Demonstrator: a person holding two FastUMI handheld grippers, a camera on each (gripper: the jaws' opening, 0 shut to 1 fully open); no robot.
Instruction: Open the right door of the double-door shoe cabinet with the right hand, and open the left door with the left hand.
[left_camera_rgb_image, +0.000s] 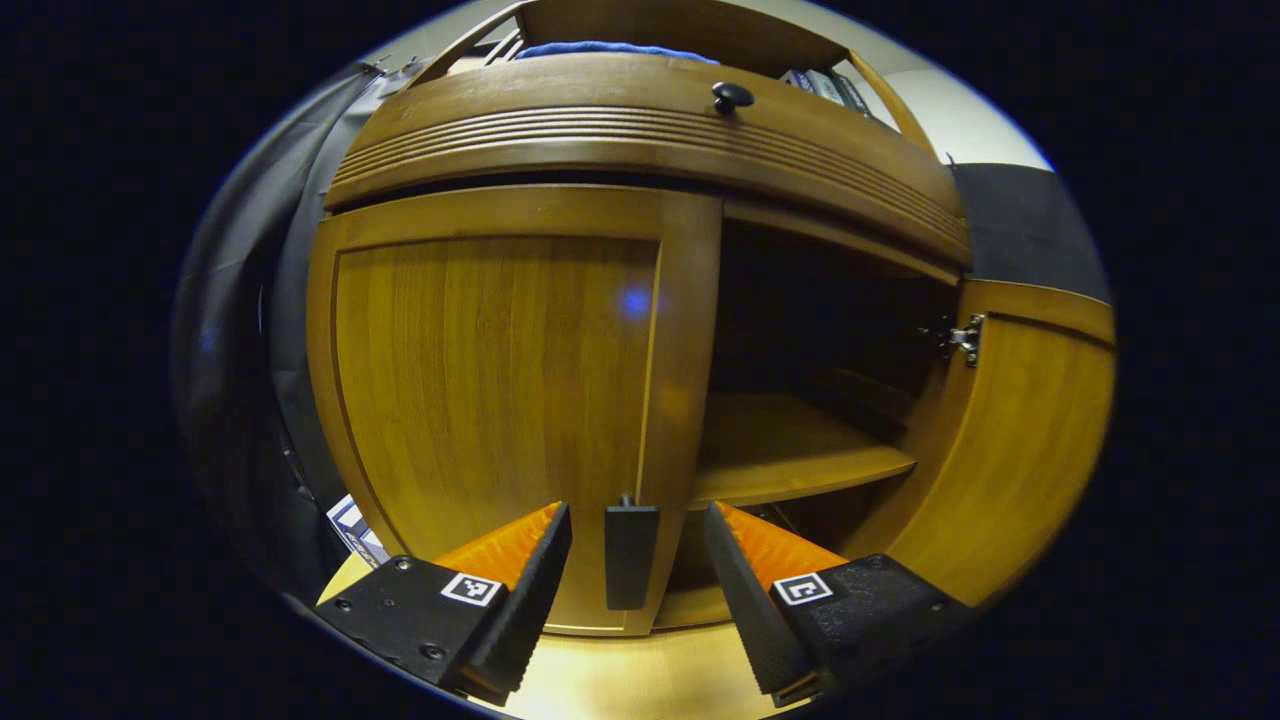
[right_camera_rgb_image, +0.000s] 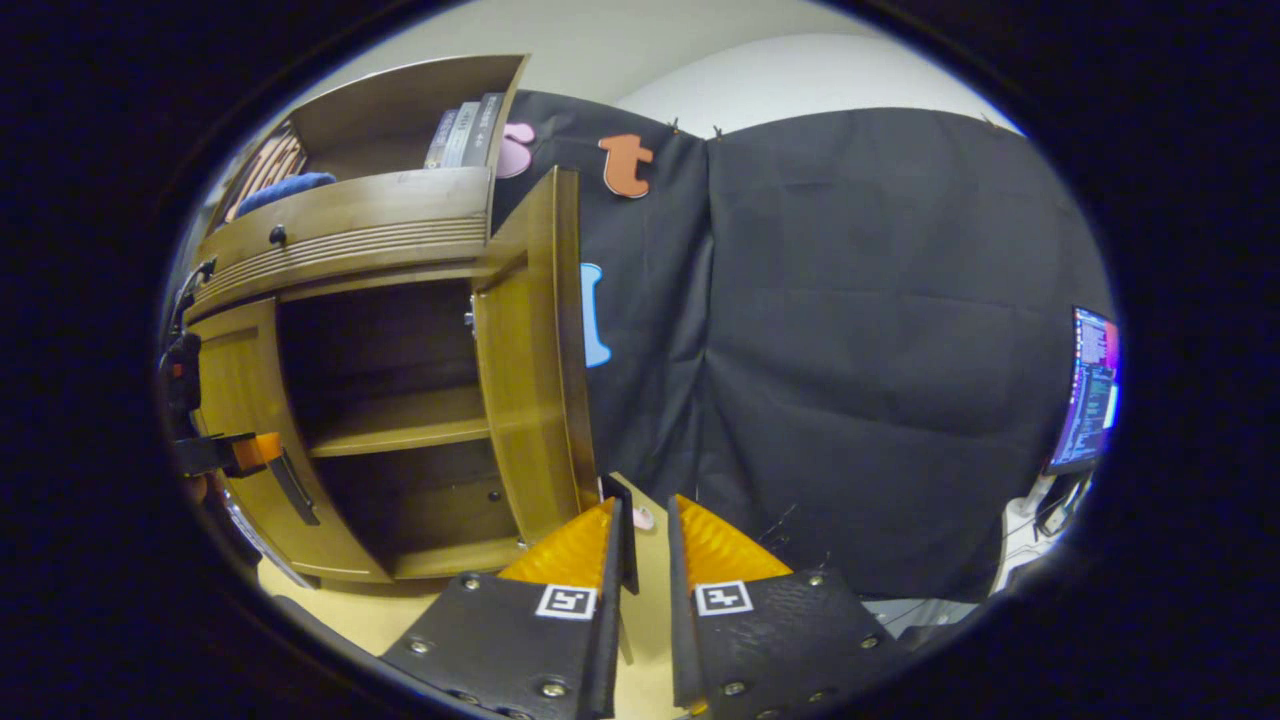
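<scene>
Right door (right_camera_rgb_image: 525, 400) already swung wide; left door (left_camera_rgb_image: 500, 400) shut. Left gripper (left_camera_rgb_image: 632, 560) spread open, straddling dark bar handle (left_camera_rgb_image: 631, 555), not yet pinching. Right gripper (right_camera_rgb_image: 645, 560) nearly closed on nothing. Rigid wood, hinged, probably light: pinch the handle, pull outward.

Recording booth staged as a home corner. Evidence: black cloth (right_camera_rgb_image: 850, 330) hung as walls, pinned along its top edge; a lit monitor (right_camera_rgb_image: 1090, 390) at one side; a wooden cabinet (left_camera_rgb_image: 640, 130) with books (right_camera_rgb_image: 465, 135) on its top shelf, on a pale wood floor (right_camera_rgb_image: 640, 600).
</scene>
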